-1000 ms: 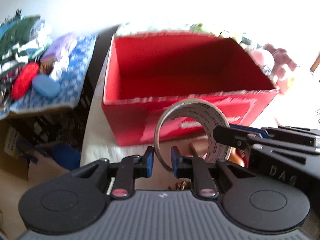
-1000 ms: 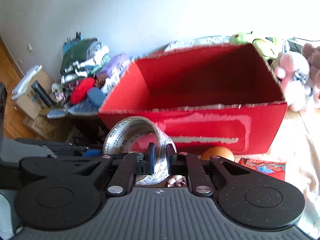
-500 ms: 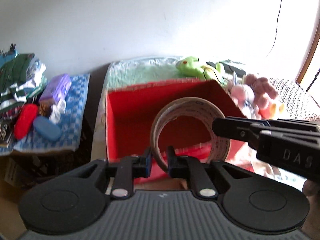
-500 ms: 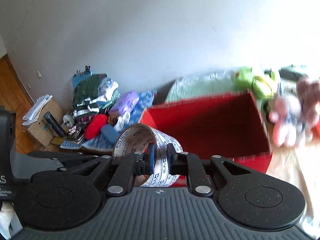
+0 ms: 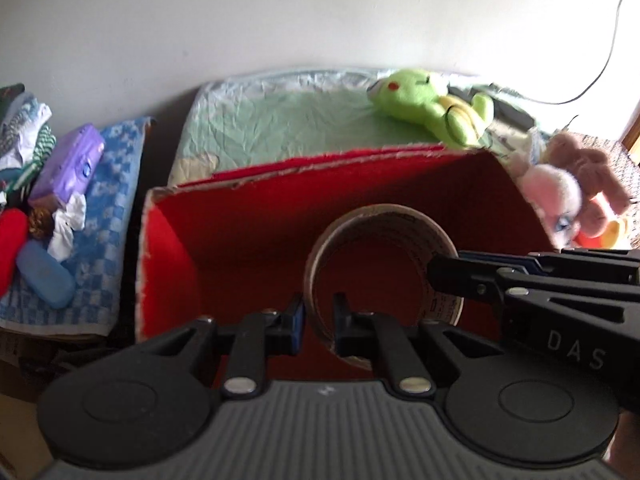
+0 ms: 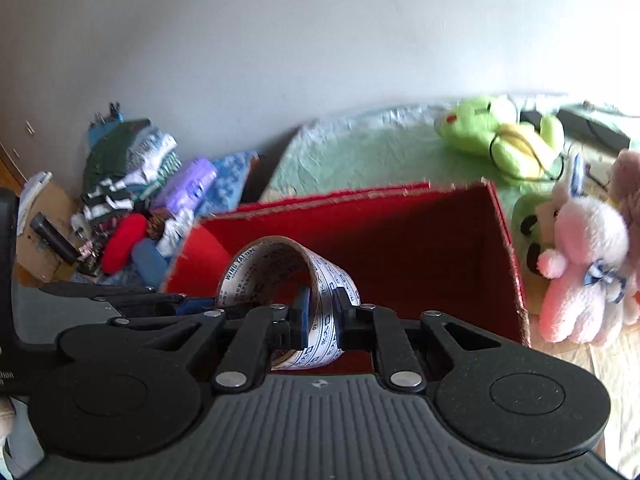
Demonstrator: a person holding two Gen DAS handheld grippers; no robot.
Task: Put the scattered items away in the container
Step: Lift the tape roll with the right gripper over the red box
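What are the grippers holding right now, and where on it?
Both hold one tape roll. The left gripper pinches its near wall, the right gripper the opposite side of the ring, over the red box.

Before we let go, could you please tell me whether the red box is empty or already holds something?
Apparently empty: the red box shows only bare red walls and floor; the tape roll hides part of the floor.

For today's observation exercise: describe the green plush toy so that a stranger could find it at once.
Start at the big red box. Behind its far wall lies a pale green sheet, and on its right end lies the green plush toy. Its bright lime body, red cheek spot and yellow belly set it apart from the pink plush and brown plush nearby.
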